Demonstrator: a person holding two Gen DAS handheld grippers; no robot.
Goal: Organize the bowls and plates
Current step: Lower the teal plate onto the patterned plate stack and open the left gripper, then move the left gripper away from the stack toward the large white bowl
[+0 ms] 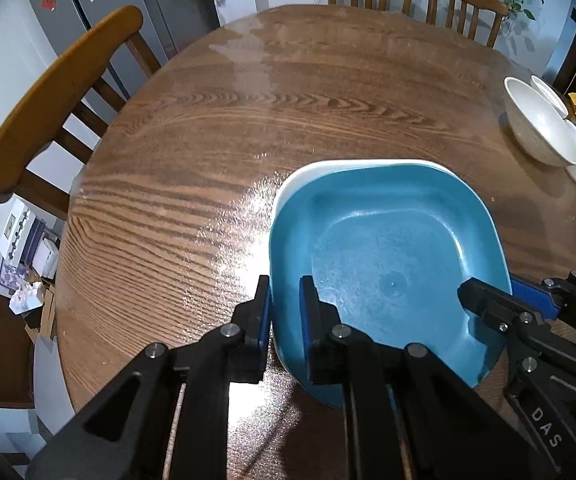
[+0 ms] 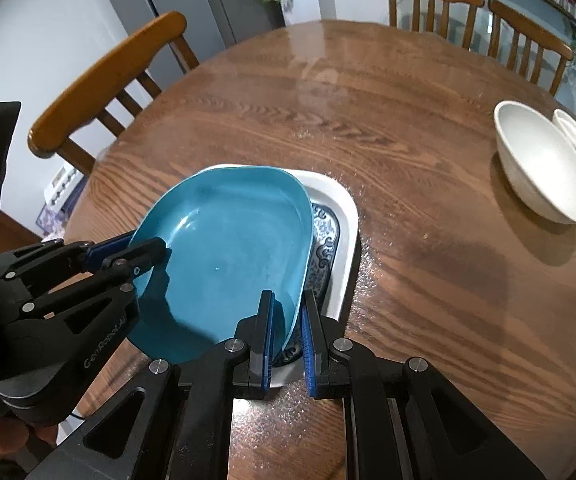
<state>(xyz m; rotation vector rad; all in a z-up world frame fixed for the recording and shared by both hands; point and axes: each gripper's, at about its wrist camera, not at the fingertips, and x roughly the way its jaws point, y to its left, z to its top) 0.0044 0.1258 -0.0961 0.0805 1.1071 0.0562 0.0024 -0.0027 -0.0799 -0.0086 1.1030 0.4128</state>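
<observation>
Two grippers pinch one blue plate (image 2: 227,256) from opposite rims. Your left gripper (image 1: 285,320) reaches in level over the table (image 1: 207,152), fingers narrowed on the plate's left edge; your right gripper (image 2: 288,332) clamps the right edge. Plate sits tilted, over a white patterned tray (image 2: 344,236) on the table. White bowls (image 2: 540,164) sit well apart, far right. Readable: "GenRobot.AI" on left gripper body, "DAS" on right.

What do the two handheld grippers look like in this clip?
Both the left gripper and the right gripper have matte black plastic linkage frames with silver pivot screws and blue pads on the fingers. White lettering reads "GenRobot.AI" on the left and "DAS" on the right.
</observation>
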